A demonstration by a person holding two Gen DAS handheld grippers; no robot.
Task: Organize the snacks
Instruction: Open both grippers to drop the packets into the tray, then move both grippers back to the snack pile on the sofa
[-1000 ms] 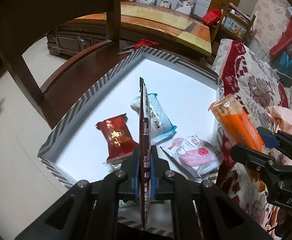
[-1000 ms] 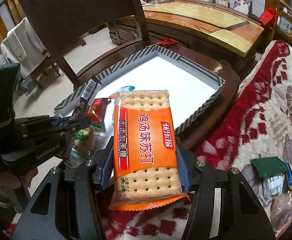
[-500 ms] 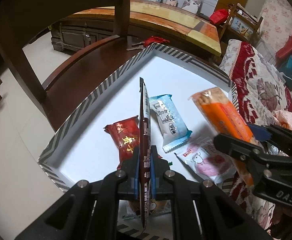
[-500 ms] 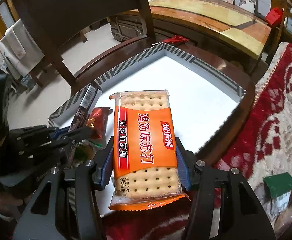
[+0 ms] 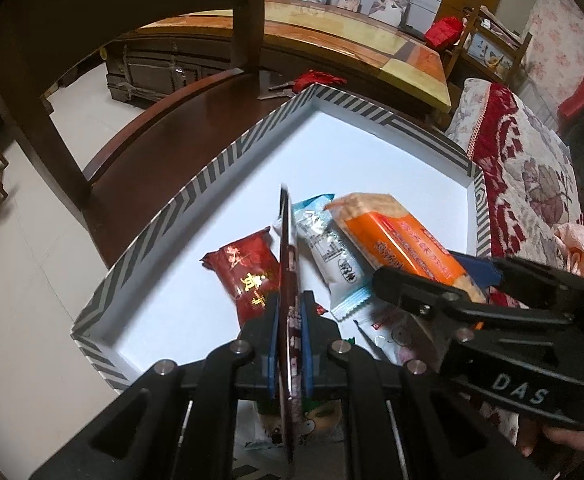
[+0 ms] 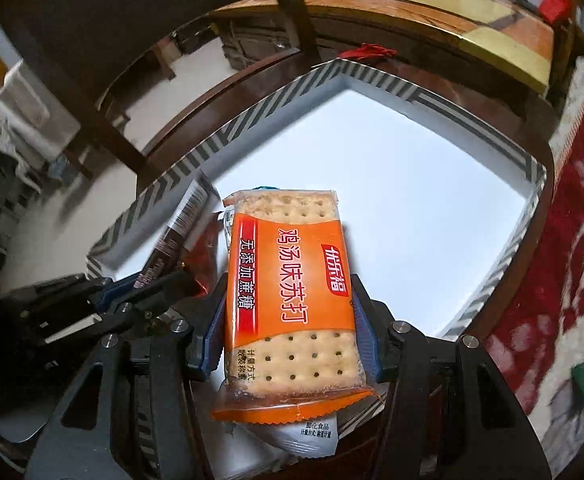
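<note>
**Two packets held over the tray, crowded corner below**

I have a snack in each gripper, both above the tray [image 5: 228, 164]. My left gripper [image 5: 288, 344] is clenched on a thin dark packet [image 5: 286, 248], held edge-on and upright, so it stands like a blade over the tray's near corner. My right gripper [image 6: 288, 332] is grasping the orange cracker pack [image 6: 288, 280] flat across its width, pads on both long edges; it hangs over the near side of the tray, just beside the left gripper.

Already lying in the tray, all bunched at that near corner: a red packet [image 5: 248, 272], a white-and-blue packet [image 5: 328, 256], a pink one [image 5: 396, 332] partly hidden under the right gripper, and another I can barely make out beneath the left jaws. The far half of the tray is bare.

What worries me:
- The two grippers are close; lowering both together could knock them, or the cracker pack could catch the dark packet.
- Dropping either snack here would likely pile it on the ones below, hardly tidy.
- The dark packet, let go on edge, will probably topple whichever way it likes, maybe over the rim.
- The crackers look brittle; squeezing harder or pressing down could crack them.
</note>
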